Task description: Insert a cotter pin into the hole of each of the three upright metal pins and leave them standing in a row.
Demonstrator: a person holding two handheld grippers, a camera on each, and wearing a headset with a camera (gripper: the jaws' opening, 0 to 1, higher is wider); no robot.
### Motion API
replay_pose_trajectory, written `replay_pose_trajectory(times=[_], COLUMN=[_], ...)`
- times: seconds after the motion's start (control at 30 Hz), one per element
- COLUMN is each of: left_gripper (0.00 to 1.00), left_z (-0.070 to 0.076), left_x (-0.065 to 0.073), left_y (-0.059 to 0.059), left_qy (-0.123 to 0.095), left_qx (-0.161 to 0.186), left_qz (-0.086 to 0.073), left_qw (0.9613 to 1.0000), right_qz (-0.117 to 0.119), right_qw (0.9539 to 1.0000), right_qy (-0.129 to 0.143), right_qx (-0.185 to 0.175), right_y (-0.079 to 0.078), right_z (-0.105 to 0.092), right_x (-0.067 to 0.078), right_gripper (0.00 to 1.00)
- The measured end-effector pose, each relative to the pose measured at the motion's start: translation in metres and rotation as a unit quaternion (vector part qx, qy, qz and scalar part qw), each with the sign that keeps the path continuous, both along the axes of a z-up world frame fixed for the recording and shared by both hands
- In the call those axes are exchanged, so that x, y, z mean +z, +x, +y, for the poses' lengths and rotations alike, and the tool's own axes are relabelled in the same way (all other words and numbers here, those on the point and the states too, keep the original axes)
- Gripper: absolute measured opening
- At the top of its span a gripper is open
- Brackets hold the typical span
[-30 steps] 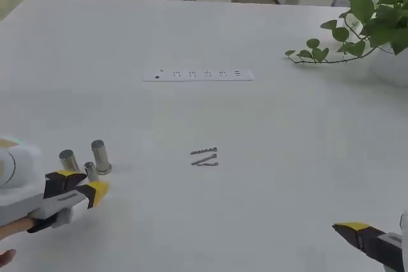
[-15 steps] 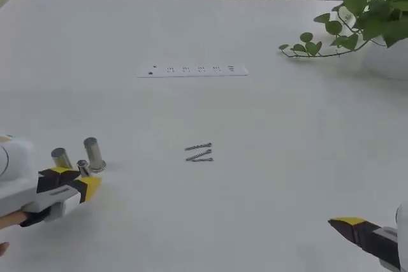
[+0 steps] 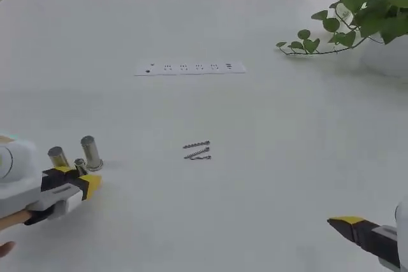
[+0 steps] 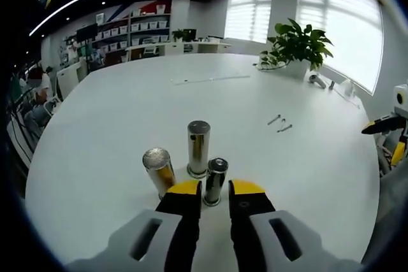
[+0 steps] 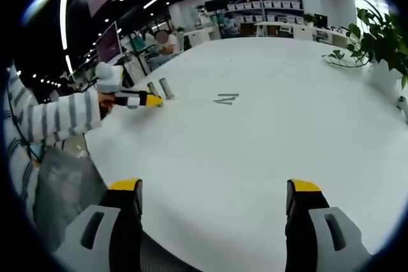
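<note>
Three upright metal pins stand close together at the table's left: a tall one (image 3: 88,151) (image 4: 198,148), a second one (image 3: 57,156) (image 4: 158,169) and a shorter one (image 3: 80,165) (image 4: 216,179). My left gripper (image 3: 78,179) (image 4: 215,190) has its jaws close together around the shorter pin, which stands on the table. Three cotter pins (image 3: 197,151) (image 4: 279,123) (image 5: 224,99) lie side by side mid-table. My right gripper (image 3: 357,229) (image 5: 213,189) hovers wide open near the front right edge with nothing between its jaws.
A white power strip (image 3: 189,68) lies farther back. A leafy plant (image 3: 366,4) (image 5: 382,36) in a white pot stands at the back right. Bare white table (image 3: 268,157) spreads between the cotter pins and the right gripper.
The head view has drifted a little. The left gripper stays at the shorter pin and the right gripper keeps its place.
</note>
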State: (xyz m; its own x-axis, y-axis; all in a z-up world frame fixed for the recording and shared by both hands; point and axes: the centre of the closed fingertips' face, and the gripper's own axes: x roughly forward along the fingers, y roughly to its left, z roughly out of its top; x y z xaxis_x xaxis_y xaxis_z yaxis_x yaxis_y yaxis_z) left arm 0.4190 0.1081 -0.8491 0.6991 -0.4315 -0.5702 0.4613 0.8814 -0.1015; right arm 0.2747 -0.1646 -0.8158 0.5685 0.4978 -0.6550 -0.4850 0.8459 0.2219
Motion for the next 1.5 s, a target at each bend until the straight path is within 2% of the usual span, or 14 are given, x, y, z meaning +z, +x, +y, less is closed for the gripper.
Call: replay_pose_trajectory(times=[0.3,0.4,0.47,0.53,0.8,0.83,0.9,0.93,1.0,1.03,1.2,1.27,1.4,1.5], left_gripper=[0.12,0.11,0.1,0.08,0.08,0.08,0.07,0.07,0.07,0.07,0.07,0.07,0.07,0.07], left_z=[0.004,0.002,-0.001,0.0,0.0,-0.001,-0.003,-0.003,-0.003,-0.004,-0.003,0.003,0.004,0.008], left_x=[0.001,0.003,0.004,0.005,0.005,0.005,0.005,0.005,0.005,0.005,0.005,0.004,0.006,0.012], left_y=[0.002,0.001,0.0,0.002,0.001,0.0,-0.002,-0.002,-0.003,-0.004,-0.004,-0.004,-0.008,-0.008], left_qy=[0.0,0.018,0.01,0.014,0.0,-0.004,-0.028,-0.026,0.004,0.0,0.008,0.009,0.016,0.013], left_qx=[0.01,-0.003,-0.008,-0.007,0.0,0.001,0.009,0.006,-0.011,-0.008,-0.008,0.015,0.012,0.027], left_qz=[-0.01,-0.02,-0.021,-0.028,-0.022,-0.019,-0.001,-0.002,-0.02,-0.016,-0.018,-0.011,-0.016,-0.021], left_qw=[0.9999,0.9996,0.9997,0.9995,0.9998,0.9998,0.9996,0.9996,0.9997,0.9998,0.9998,0.9998,0.9997,0.9993], right_qz=[0.004,0.007,0.008,0.008,0.007,0.007,0.009,0.01,0.01,0.01,0.01,0.01,0.01,0.012], right_qw=[1.0,0.9999,0.9999,0.9999,0.9999,0.9999,0.9998,0.9998,0.9998,0.9998,0.9998,0.9998,0.9998,0.9998], right_qy=[0.007,0.01,0.01,0.01,0.011,0.011,0.014,0.017,0.018,0.017,0.017,0.017,0.018,0.017], right_qx=[-0.003,-0.003,-0.005,-0.005,-0.005,-0.005,-0.005,-0.006,-0.005,-0.004,-0.001,0.001,0.002,0.004], right_y=[-0.002,-0.002,-0.002,-0.002,-0.003,-0.003,-0.003,-0.003,-0.003,-0.003,-0.002,-0.002,-0.002,-0.003], right_z=[0.001,0.001,0.0,0.001,0.001,0.001,0.002,0.002,0.003,0.003,0.004,0.005,0.006,0.006], right_x=[-0.001,-0.001,-0.001,0.0,0.0,0.0,0.0,0.0,0.0,0.0,0.001,0.001,0.001,0.0], right_gripper=[0.93,0.9,0.9,0.9,0.89,0.89,0.89,0.89,0.89,0.89,0.88,0.88,0.88,0.88])
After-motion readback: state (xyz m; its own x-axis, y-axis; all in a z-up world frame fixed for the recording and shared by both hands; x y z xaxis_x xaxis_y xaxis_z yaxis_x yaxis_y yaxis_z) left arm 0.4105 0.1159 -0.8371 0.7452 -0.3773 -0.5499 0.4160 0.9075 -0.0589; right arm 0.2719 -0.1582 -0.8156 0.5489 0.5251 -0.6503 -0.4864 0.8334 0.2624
